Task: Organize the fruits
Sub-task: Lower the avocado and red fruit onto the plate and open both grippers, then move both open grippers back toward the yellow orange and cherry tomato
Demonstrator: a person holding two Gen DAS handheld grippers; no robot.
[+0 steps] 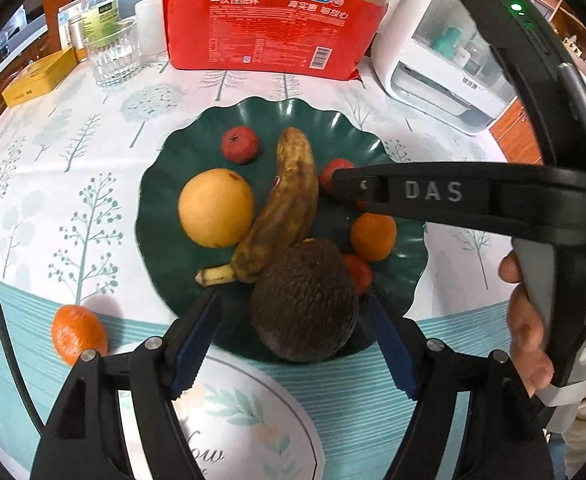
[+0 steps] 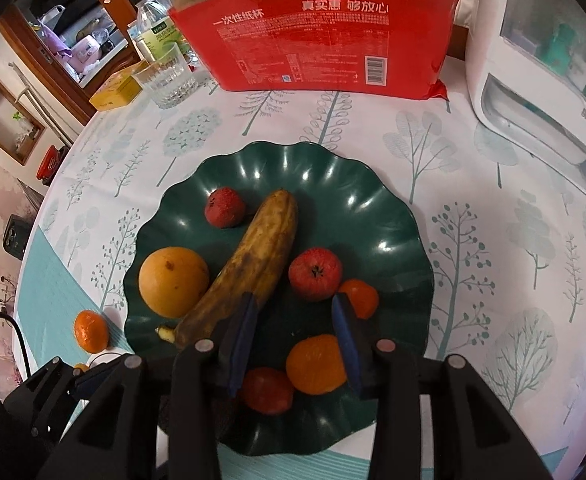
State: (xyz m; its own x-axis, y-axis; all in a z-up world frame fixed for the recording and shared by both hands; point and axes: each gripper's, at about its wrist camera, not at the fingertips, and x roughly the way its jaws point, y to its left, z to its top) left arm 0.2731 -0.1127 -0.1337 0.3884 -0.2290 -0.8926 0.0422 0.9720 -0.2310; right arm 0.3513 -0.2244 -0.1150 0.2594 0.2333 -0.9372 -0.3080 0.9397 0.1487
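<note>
A dark green scalloped plate (image 1: 333, 120) (image 2: 373, 200) holds a brown banana (image 1: 285, 204) (image 2: 253, 256), a yellow orange (image 1: 215, 208) (image 2: 173, 280), an avocado (image 1: 305, 300), small red fruits (image 1: 239, 144) (image 2: 315, 274) and tangerines (image 1: 373, 236) (image 2: 317, 364). One tangerine (image 1: 77, 334) (image 2: 91, 330) lies on the table left of the plate. My left gripper (image 1: 293, 320) is open with its jaws either side of the avocado, not touching. My right gripper (image 2: 295, 320) is open above the plate's near side; it also shows in the left wrist view (image 1: 345, 186).
A red pack of paper cups (image 1: 269, 24) (image 2: 325, 36) stands behind the plate. A glass (image 1: 113, 56) (image 2: 169, 76), bottles (image 1: 99, 4) and a yellow box (image 1: 39, 78) are at the back left. A white appliance (image 1: 445, 60) (image 2: 541, 80) is at the back right.
</note>
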